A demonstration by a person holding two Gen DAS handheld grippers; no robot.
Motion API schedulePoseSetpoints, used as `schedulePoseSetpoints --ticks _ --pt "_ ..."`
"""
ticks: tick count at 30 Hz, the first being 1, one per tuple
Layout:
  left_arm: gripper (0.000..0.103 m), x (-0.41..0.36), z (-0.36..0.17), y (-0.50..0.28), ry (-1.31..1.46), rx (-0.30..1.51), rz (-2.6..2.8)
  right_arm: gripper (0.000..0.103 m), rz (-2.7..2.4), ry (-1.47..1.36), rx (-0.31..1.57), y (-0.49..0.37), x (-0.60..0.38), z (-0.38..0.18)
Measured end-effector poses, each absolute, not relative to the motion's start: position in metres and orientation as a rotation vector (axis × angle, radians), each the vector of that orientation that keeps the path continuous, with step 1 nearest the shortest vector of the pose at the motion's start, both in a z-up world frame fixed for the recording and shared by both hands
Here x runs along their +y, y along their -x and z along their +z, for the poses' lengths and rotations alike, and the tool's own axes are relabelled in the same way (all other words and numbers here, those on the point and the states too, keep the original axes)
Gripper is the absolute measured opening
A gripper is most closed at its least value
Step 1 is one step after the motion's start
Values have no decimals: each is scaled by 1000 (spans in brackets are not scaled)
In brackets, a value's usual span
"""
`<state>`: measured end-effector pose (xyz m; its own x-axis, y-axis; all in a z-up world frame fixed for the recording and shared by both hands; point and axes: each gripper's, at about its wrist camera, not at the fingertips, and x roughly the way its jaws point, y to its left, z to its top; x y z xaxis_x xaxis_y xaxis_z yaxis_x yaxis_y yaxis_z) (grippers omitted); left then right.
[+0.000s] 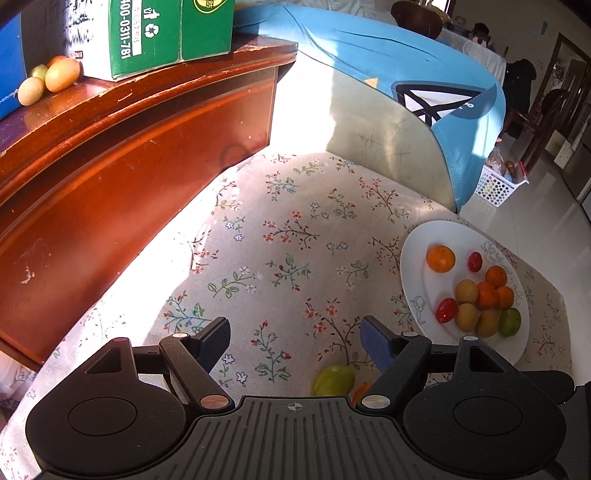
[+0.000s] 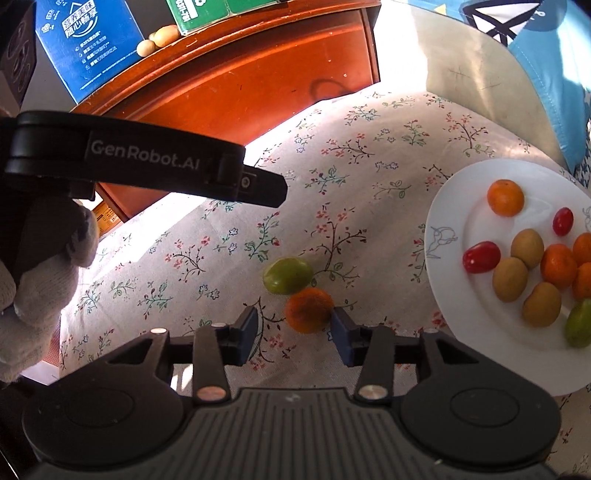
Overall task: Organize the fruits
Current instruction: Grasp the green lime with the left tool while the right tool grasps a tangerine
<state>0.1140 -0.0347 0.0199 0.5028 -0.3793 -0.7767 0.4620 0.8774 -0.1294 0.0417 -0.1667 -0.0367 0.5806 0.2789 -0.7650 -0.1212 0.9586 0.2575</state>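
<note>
A white plate (image 1: 413,266) (image 2: 443,199) sits on the flowered cloth at the right. It holds several small oranges, yellow-brown fruits, two red tomatoes (image 2: 481,256) and a green fruit. Off the plate, a green fruit (image 2: 288,275) (image 1: 334,379) and an orange (image 2: 309,310) lie side by side on the cloth. My right gripper (image 2: 293,319) is open, with the orange between its fingertips, close to the right pad and apart from the left one. My left gripper (image 1: 295,328) stands wide open over bare cloth, the green fruit just under its right finger.
A red-brown wooden cabinet (image 1: 129,155) borders the cloth at the left, bearing a green box (image 1: 155,33), a blue box (image 2: 88,40) and three loose fruits (image 1: 51,77). A chair back draped in blue cloth (image 1: 406,66) stands behind. A gloved hand (image 2: 44,266) holds the left gripper.
</note>
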Motion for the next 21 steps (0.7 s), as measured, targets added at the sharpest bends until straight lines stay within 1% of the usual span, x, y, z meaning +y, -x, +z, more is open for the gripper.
schedulePoseSetpoints --ticks 9,10,11,12,13,21 --pt "78 -34 13 -112 -117 934 -510 45 206 -153 928 -48 -161 -43" --pt "78 -34 12 -112 -120 936 -509 42 205 -147 929 -48 -161 -45" --pt "78 -34 11 -111 -122 939 -508 35 204 -141 929 -48 -160 -46" --pt "78 -34 10 -111 -124 941 -507 31 203 -138 929 -49 -160 -46" --pt "78 -35 9 -111 -127 944 -506 29 200 -133 928 -48 -161 -47" --pt "78 -40 2 -103 -154 961 -533 29 187 -129 935 -41 -172 -41"
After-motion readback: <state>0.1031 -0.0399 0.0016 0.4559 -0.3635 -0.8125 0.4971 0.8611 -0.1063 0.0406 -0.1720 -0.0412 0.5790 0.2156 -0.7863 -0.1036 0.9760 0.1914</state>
